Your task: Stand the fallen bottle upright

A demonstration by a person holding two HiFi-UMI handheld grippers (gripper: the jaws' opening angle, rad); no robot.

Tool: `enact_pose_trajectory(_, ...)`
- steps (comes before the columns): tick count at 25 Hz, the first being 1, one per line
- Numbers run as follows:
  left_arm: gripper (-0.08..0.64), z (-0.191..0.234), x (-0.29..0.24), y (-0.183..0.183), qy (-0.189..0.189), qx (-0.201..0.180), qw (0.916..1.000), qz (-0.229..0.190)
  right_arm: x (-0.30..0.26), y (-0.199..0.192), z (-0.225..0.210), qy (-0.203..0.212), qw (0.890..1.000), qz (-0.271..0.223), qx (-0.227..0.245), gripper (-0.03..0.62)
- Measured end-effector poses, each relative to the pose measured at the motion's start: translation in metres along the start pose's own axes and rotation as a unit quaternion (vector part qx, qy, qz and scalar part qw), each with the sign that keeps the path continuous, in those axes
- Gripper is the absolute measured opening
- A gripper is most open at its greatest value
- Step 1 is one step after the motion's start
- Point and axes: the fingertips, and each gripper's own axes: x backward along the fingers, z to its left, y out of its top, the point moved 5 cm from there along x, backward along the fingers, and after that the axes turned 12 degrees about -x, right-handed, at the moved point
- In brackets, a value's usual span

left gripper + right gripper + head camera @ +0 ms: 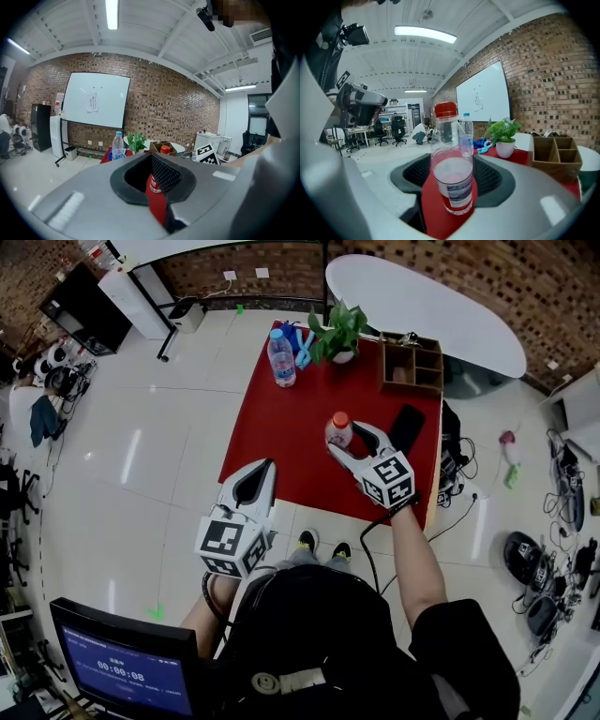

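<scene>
A small clear bottle [338, 431] with a red cap and pale pink liquid stands upright on the red table [286, 442], right of its middle. My right gripper [347, 437] reaches in from the near side, shut on the bottle at its fingertips. In the right gripper view the bottle [452, 164] fills the gap between the jaws of the right gripper [452, 159], its base on the cloth. My left gripper [268, 466] hovers over the table's near left edge, shut and holding nothing. In the left gripper view, beyond the left gripper's [151, 157] tips, the bottle's cap [165, 149] shows.
At the table's far side stand a blue-labelled water bottle [281, 359], a blue object [303, 345], a potted plant [339, 332] and a wooden organiser [411, 365]. A black phone [406, 427] lies just right of the bottle. A monitor [127, 667] sits near my left.
</scene>
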Motion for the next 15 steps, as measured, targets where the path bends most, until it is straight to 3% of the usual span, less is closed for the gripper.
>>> enact_pose_trajectory(7, 0.008, -0.007, -0.001, 0.005, -0.014, 0.003, 0.9998, -0.013, 0.029, 0.031, 0.004, -0.018, 0.999, -0.049, -0.013, 0.285)
enact_pose_trajectory(11, 0.008, -0.005, -0.003, 0.007, -0.020, 0.004, 0.9996, -0.022, 0.066, 0.065, 0.016, -0.033, 0.992, -0.124, -0.010, 0.284)
enact_pose_trajectory(12, 0.008, -0.005, -0.003, 0.007, -0.022, 0.005, 0.9995, -0.023, 0.077, 0.071, 0.022, -0.036, 0.989, -0.143, -0.016, 0.228)
enact_pose_trajectory(13, 0.008, -0.005, -0.003, 0.006, -0.024, 0.006, 0.9994, -0.024, 0.086, 0.075, 0.029, -0.041, 0.986, -0.158, -0.022, 0.070)
enact_pose_trajectory(14, 0.008, -0.005, -0.004, 0.004, -0.027, 0.010, 0.9993, -0.025, 0.093, 0.076, 0.036, -0.044, 0.985, -0.166, -0.028, 0.003)
enact_pose_trajectory(15, 0.008, -0.004, -0.004, 0.003, -0.030, 0.015, 0.9991, -0.026, 0.097, 0.075, 0.045, -0.045, 0.984, -0.167, -0.033, 0.003)
